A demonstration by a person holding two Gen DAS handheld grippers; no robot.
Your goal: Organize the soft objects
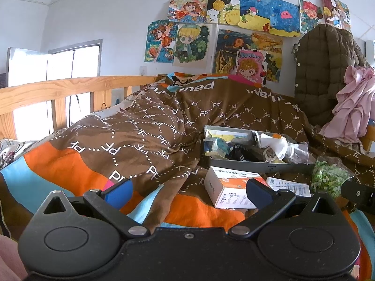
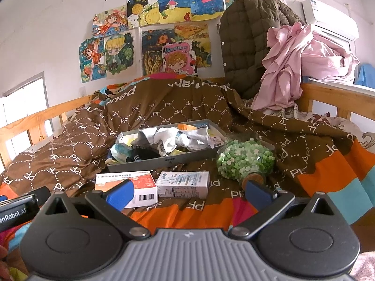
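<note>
Both the left hand-held gripper (image 1: 188,193) and right hand-held gripper (image 2: 187,193) are hovering spread and empty short of the shallow grey tray (image 2: 164,160) on the bed, its jumbled socks and cloths (image 2: 173,139) looking unsorted, so organizing is barely starting.

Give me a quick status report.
Both tongs open, empty: left, right. Socks and cloths heaped in grey tray. Two boxes and a jar sit before it.

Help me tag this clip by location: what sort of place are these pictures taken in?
Most likely a child's or teen's bedroom, seen from on the bed: a brown patterned duvet lies inside a wooden bed rail, hand-coloured cartoon drawings cover the wall, and a quilted coat hangs at the bed's corner.
</note>
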